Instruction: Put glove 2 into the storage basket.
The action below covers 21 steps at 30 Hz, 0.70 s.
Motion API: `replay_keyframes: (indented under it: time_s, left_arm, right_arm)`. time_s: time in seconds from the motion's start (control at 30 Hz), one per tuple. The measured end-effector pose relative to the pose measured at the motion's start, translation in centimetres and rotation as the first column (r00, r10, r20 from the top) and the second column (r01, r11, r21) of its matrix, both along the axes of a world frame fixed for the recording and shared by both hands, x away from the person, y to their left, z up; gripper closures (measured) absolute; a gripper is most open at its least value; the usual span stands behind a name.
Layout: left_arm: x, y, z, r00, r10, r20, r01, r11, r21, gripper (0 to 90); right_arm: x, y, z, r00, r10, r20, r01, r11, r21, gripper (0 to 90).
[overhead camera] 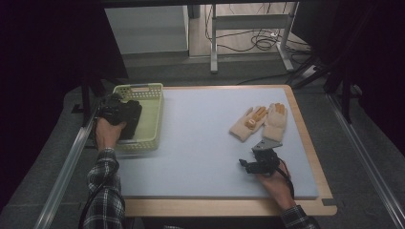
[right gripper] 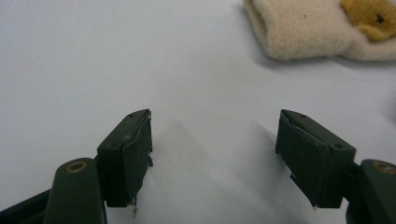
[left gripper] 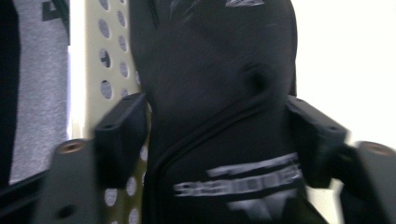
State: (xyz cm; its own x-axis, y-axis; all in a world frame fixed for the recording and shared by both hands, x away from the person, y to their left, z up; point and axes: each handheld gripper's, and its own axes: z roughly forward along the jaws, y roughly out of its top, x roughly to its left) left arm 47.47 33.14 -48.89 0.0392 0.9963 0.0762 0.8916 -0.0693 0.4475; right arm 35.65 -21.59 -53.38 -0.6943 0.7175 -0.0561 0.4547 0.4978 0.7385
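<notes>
Atop grey-blue mat [overhead camera: 200,143], cream gloves [overhead camera: 260,121], green basket [overhead camera: 148,114] (dim room)

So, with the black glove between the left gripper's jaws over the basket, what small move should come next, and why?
Probably lift the left gripper straight up, away from the pale green perforated plastic basket. Its jaws stand apart on either side of the black fabric glove with grey lettering, which hangs over the basket, so the glove seems released.

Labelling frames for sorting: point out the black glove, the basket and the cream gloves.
black glove [left gripper: 219,93], left gripper view, its back
basket [overhead camera: 138,88], high view, far rim
cream gloves [overhead camera: 276,125], high view, right glove's palm
</notes>
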Motion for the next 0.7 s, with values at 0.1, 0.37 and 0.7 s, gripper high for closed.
replay_keyframes:
  time_s: [0.1,0.37,0.7]
  left_arm:
    - [-0.2,0.0,0.0,0.9999,-0.005,0.009,0.005,0.9994,-0.035,15.6]
    - [-0.8,0.3,0.5,0.9987,-0.014,0.048,0.020,0.9939,-0.109,4.5]
    - [-2.4,0.4,1.4,0.9865,-0.063,0.151,0.094,0.9739,-0.206,2.5]
  right_arm:
    - [0.0,0.0,0.0,1.0000,0.000,0.000,0.000,1.000,-0.001,26.7]
    - [0.0,0.0,0.0,1.0000,-0.001,0.001,0.001,1.000,-0.001,26.7]
    - [0.0,0.0,0.0,1.0000,0.000,0.002,0.000,1.000,-0.004,26.7]
